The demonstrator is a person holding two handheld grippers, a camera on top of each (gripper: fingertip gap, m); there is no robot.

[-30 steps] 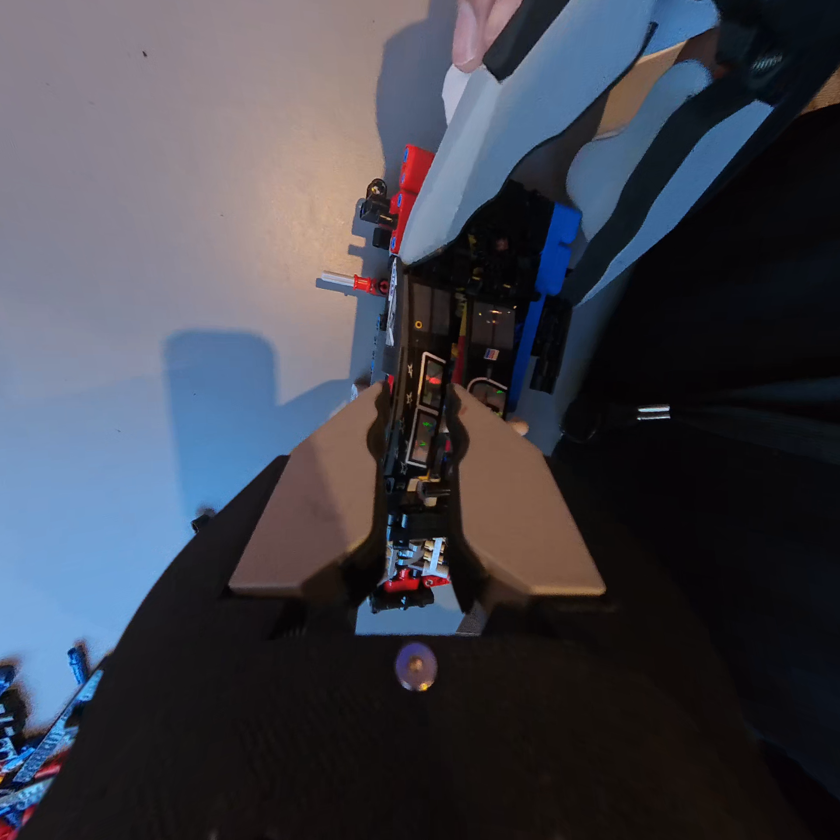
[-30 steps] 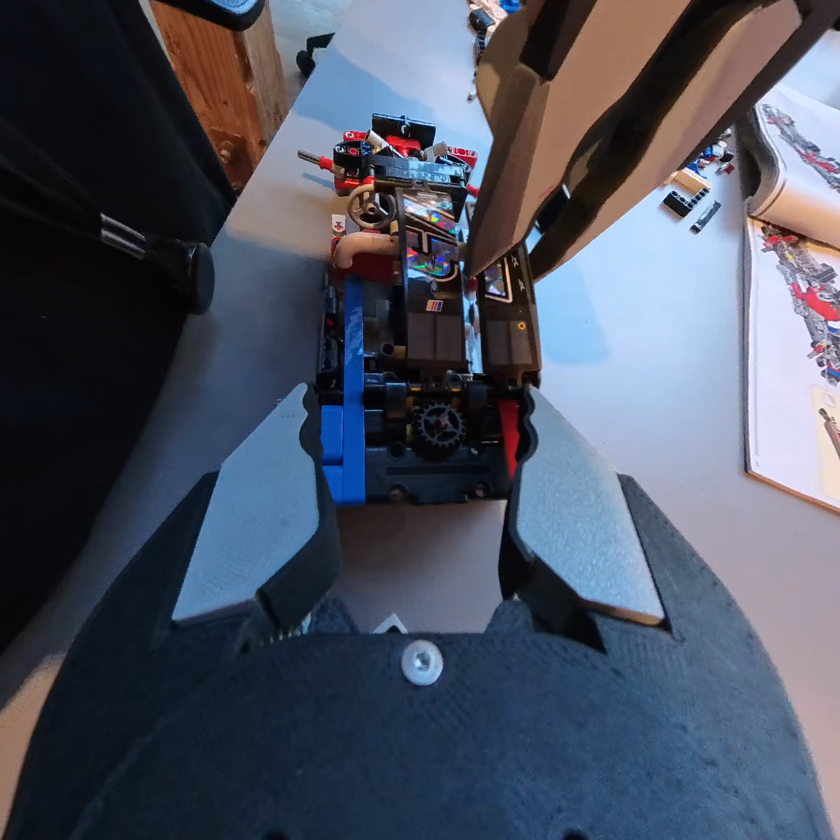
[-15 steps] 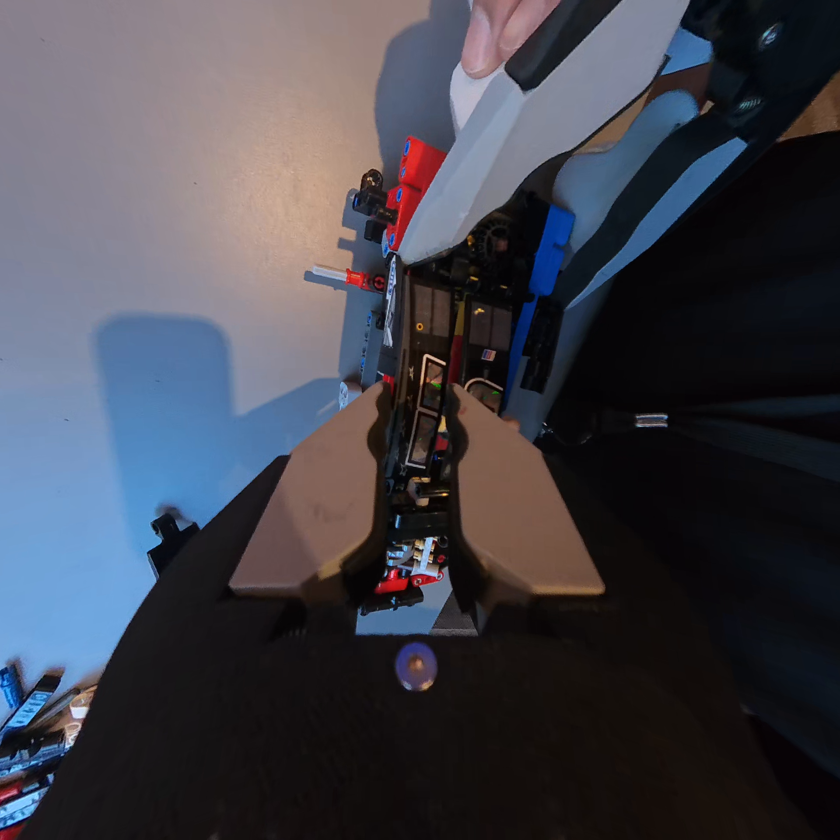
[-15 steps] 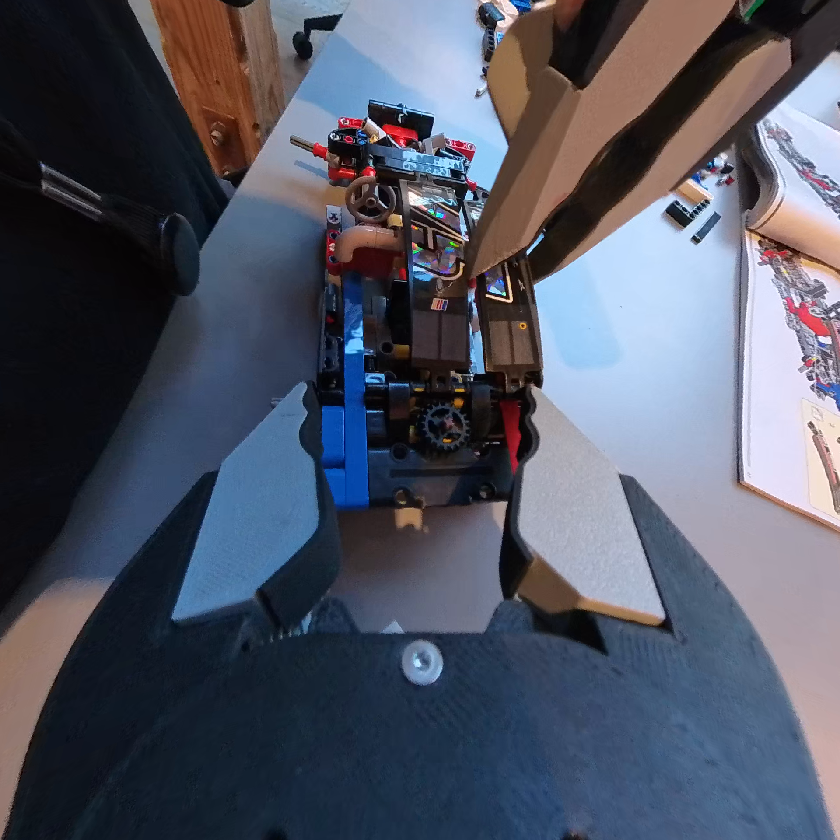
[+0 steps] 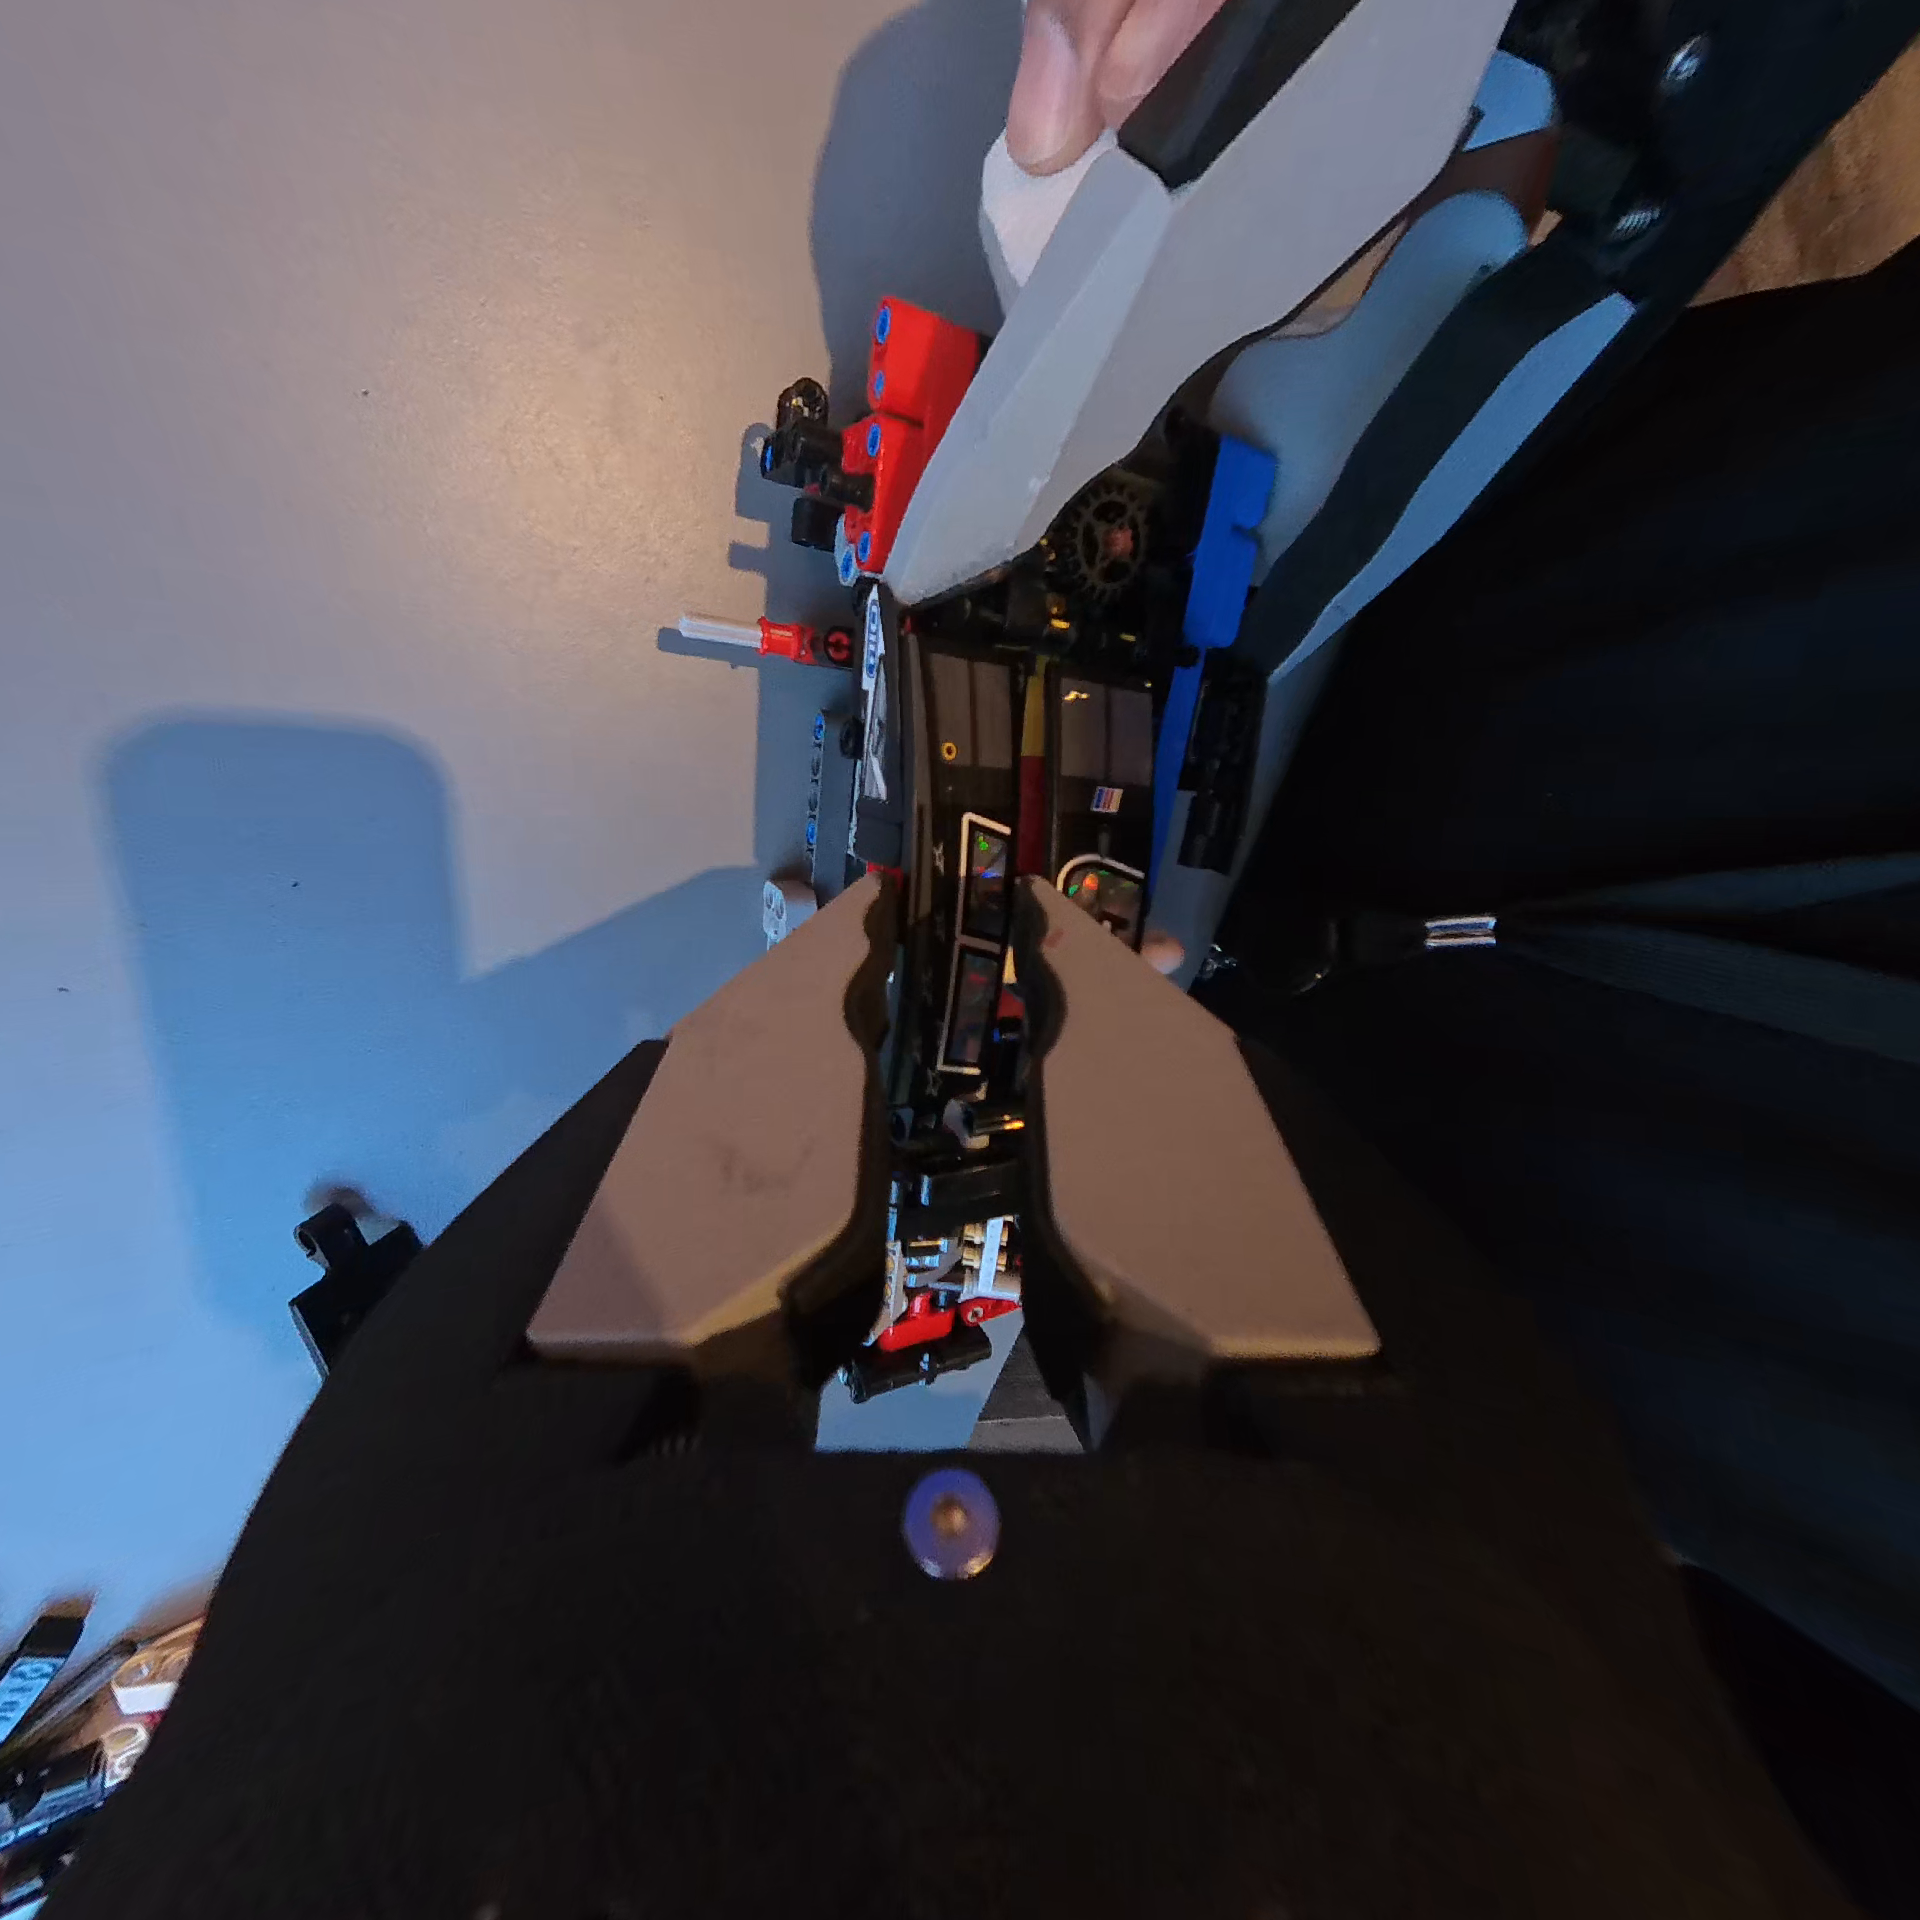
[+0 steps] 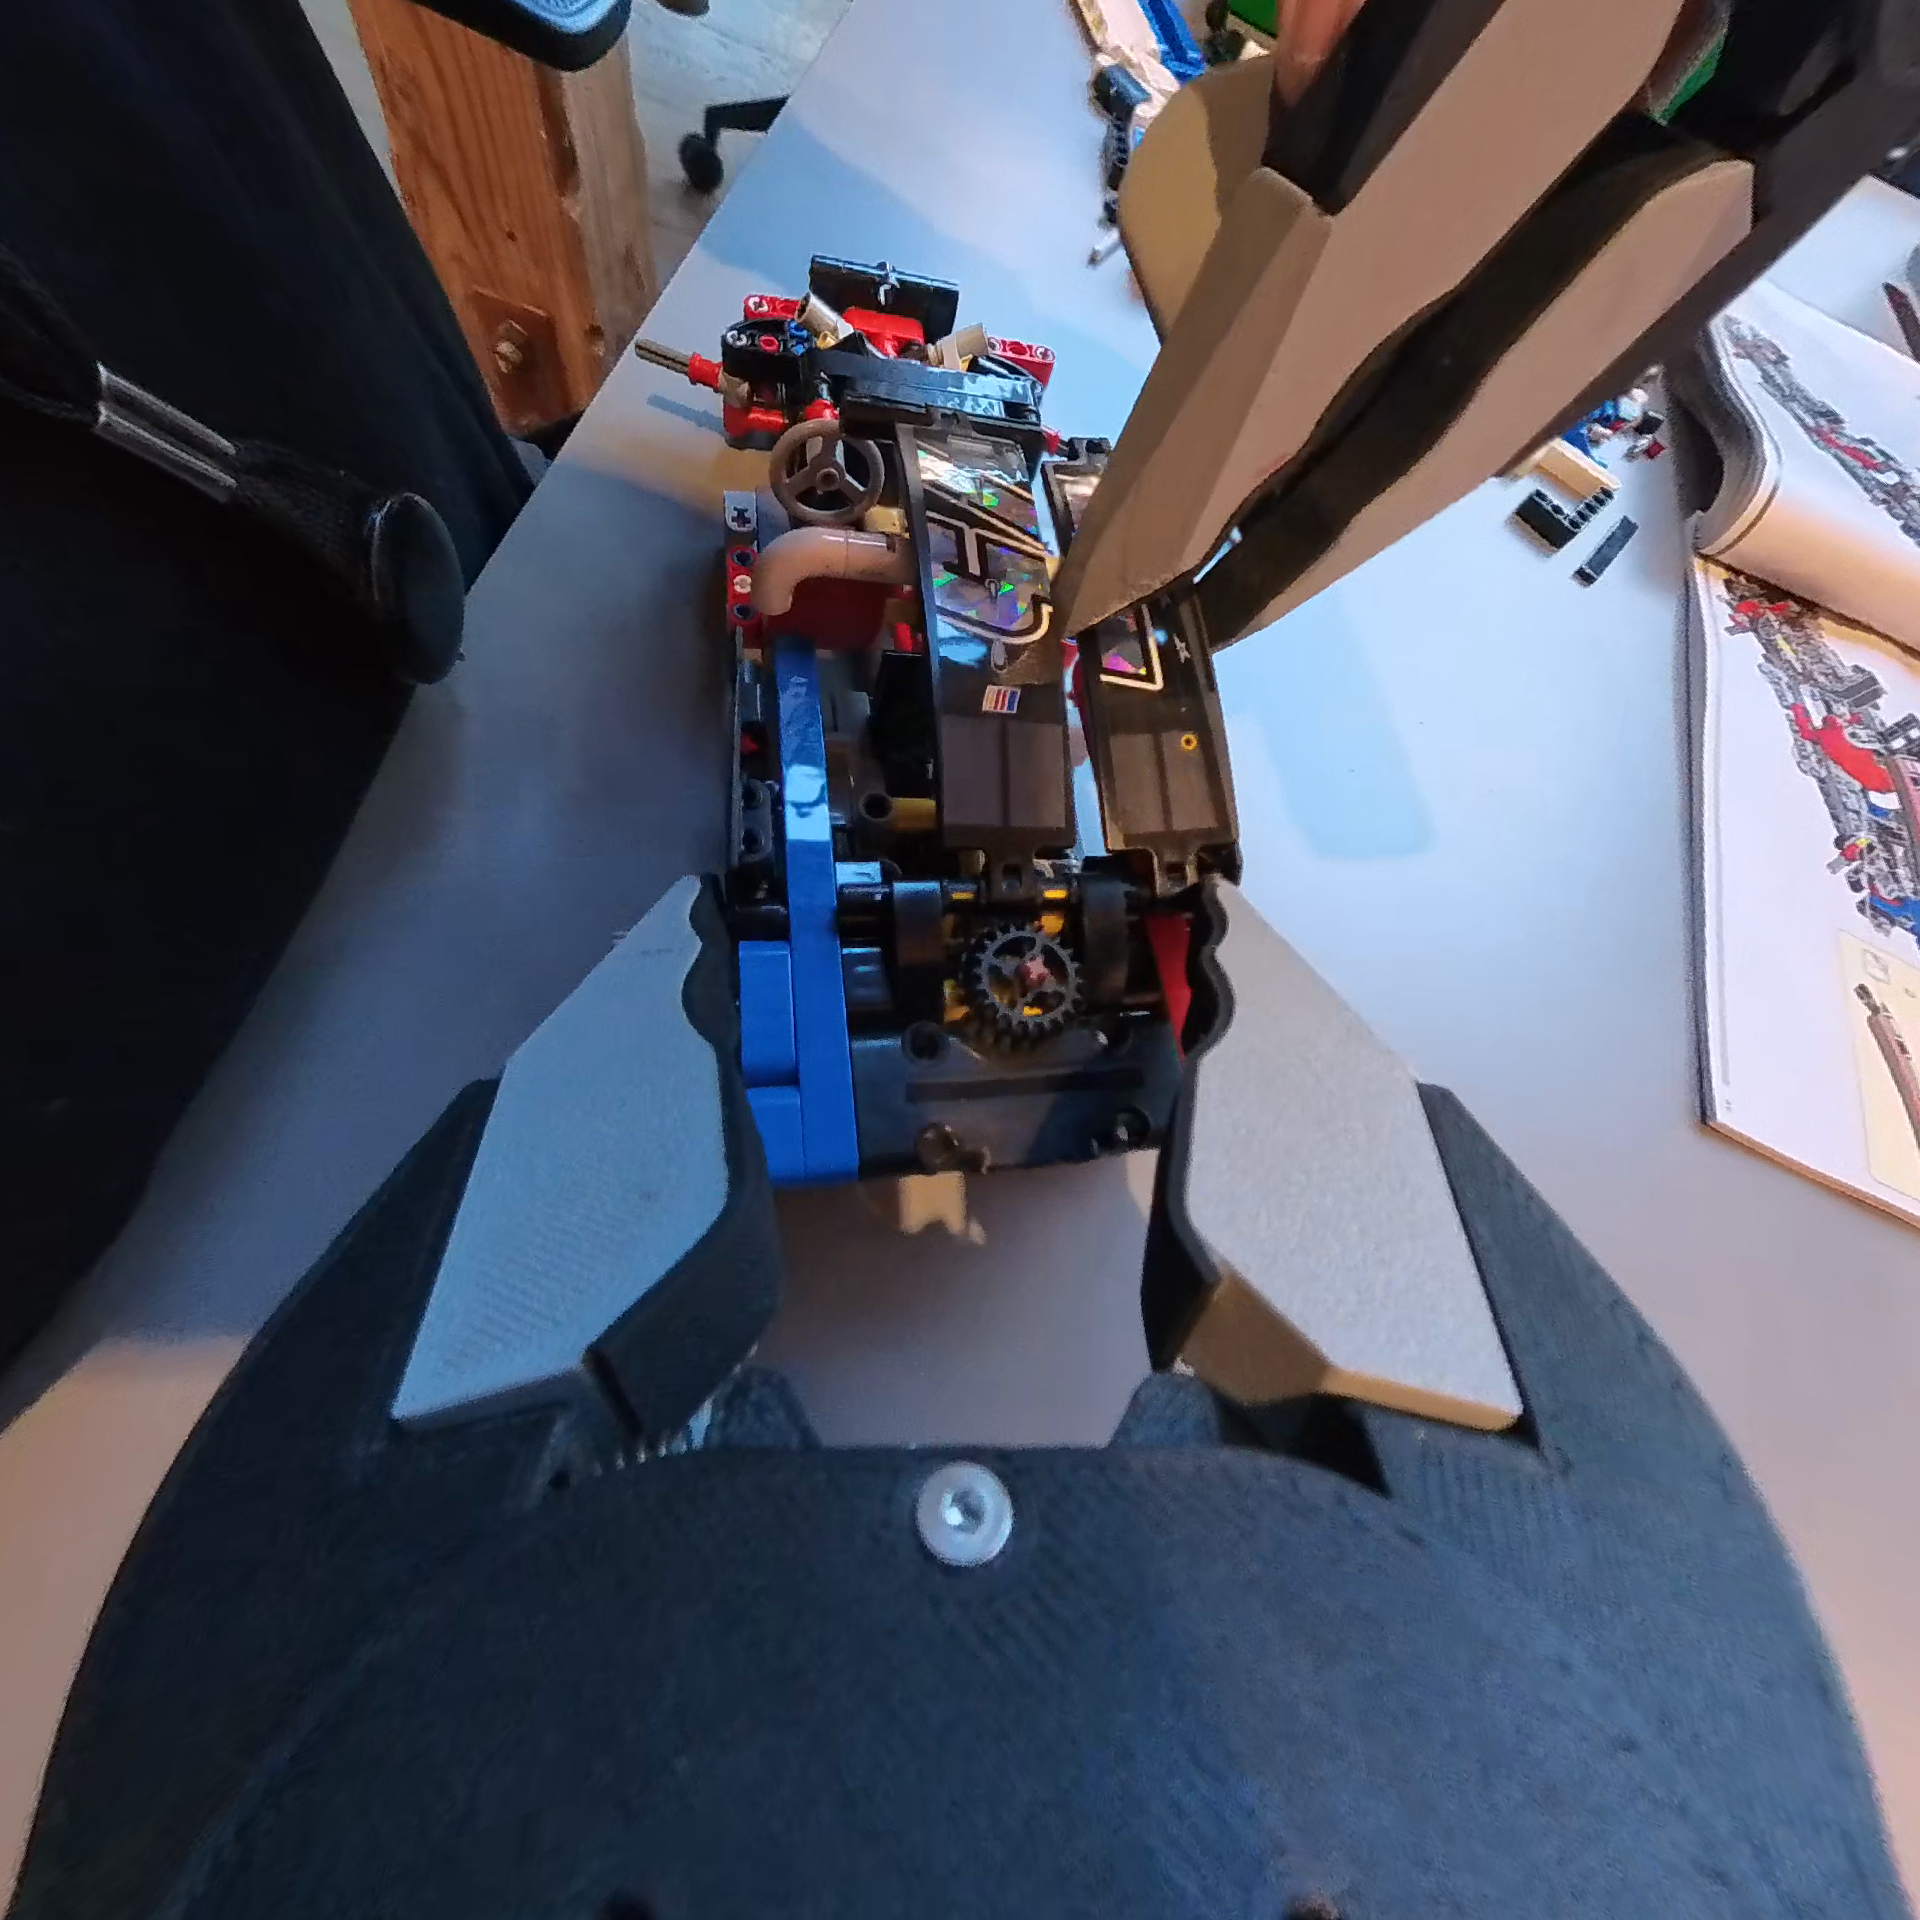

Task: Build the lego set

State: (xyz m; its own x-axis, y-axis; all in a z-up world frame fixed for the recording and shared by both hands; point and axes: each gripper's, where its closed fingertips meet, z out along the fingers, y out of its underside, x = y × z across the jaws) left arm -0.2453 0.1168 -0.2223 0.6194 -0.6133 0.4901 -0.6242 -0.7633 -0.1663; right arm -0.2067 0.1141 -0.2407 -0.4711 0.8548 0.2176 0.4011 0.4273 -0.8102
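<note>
On the grey table, left wrist view:
Lego car [image 5: 1049,748]: it lies on the table [image 5: 364,416], close to the edge by the dark clothes.
Left gripper [image 5: 951,904]: its two fingers are pressed onto a thin black panel [image 5: 961,935] of the car.
Right gripper [image 5: 1081,592]: it comes in from the top and hugs the far end of the car.
Room: lots of bare table on the left side.
Hard to see: a hand [image 5: 1081,94] is cut off at the top; blurry loose bits [image 5: 62,1704] sit in the bottom corner.
Long way: the car runs straight away from the camera.

On the same table, right wrist view:
Lego car [image 6: 977,727]: its near end, with a blue beam [image 6: 805,904] and a gear [image 6: 1023,977], sits between the fingers.
Right gripper [image 6: 961,956]: its fingers are spread wide and press on both sides of the car.
Left gripper [image 6: 1143,613]: its tips are pinched on the black panel [image 6: 1153,727].
Room: open table on the right, up to the instruction book [image 6: 1808,790]; the table edge [image 6: 582,499] is close on the left.
Hard to see: the book is cut off at the side.
Long way: the steering wheel [image 6: 828,476] end points away from the camera.
</note>
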